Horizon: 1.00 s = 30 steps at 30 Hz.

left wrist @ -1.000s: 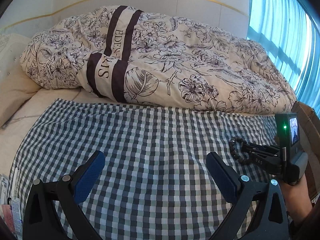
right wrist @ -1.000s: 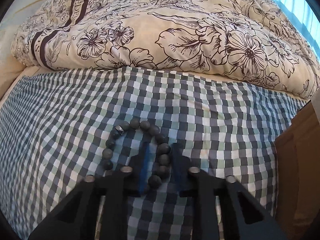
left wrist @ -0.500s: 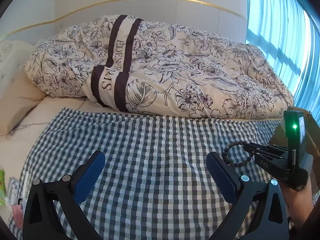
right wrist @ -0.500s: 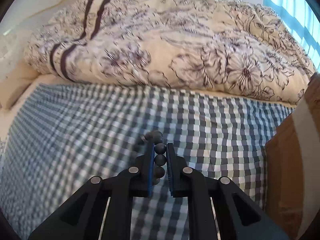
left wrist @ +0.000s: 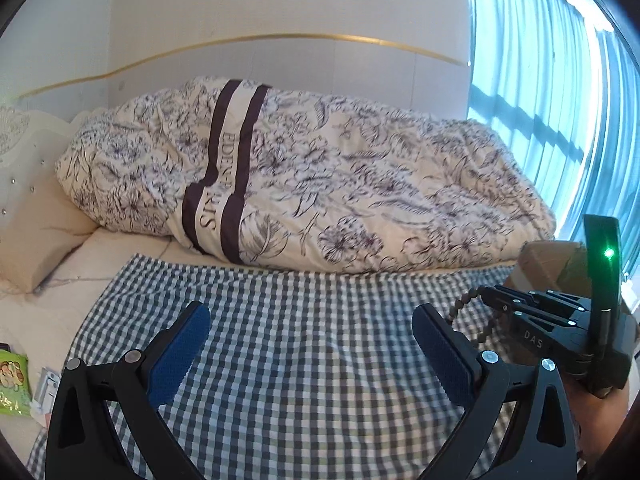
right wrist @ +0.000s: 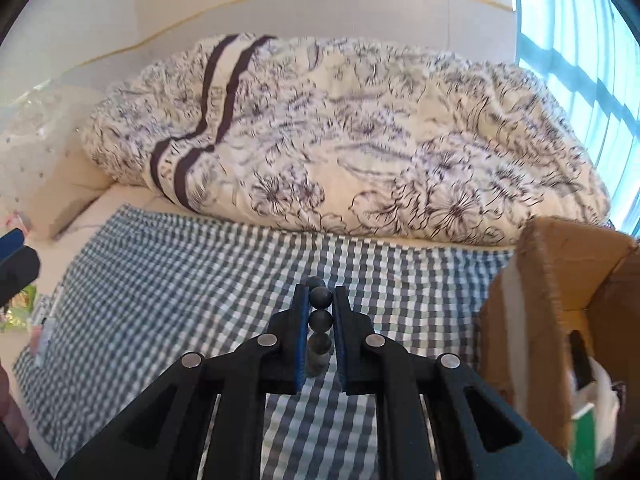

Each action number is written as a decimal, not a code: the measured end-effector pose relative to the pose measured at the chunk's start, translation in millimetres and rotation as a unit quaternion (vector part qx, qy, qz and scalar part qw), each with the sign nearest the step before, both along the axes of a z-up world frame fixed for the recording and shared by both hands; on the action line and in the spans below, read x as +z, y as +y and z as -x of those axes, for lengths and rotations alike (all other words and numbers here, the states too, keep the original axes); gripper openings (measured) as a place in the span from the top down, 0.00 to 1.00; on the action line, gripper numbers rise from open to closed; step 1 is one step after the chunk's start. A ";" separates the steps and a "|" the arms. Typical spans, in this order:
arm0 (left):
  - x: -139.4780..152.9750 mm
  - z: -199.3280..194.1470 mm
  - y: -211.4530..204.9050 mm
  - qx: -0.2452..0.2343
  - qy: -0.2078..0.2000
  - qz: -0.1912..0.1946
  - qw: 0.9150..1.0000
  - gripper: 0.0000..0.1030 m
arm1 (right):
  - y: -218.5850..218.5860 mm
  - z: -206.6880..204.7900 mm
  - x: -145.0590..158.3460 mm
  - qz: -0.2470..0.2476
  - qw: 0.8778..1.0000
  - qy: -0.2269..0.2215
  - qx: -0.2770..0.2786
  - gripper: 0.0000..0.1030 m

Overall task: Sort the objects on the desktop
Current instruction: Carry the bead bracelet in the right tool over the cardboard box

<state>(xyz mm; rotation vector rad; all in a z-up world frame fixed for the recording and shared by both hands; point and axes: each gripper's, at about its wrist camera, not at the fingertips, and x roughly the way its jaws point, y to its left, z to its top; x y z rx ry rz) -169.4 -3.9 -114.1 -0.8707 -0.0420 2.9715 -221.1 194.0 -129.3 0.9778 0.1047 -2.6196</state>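
Carrying the bead bracelet (right wrist: 320, 322) clenched in my right tongs (right wrist: 320, 300), left tongs (left wrist: 312, 352) released, I'd clear the cardboard box (right wrist: 536, 304) rim before letting go.

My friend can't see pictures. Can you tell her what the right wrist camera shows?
The black right gripper has its jaws shut on a string of dark round beads, lifted above a blue-and-white checked cloth on a bed. An open brown cardboard box stands to the right, a flowery cream duvet behind.
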 end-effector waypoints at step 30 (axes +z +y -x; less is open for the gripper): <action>132.4 -111.8 128.7 -0.077 0.121 0.002 0.990 0.00 | 135.7 -142.2 183.1 0.034 0.988 0.145 -0.048 0.89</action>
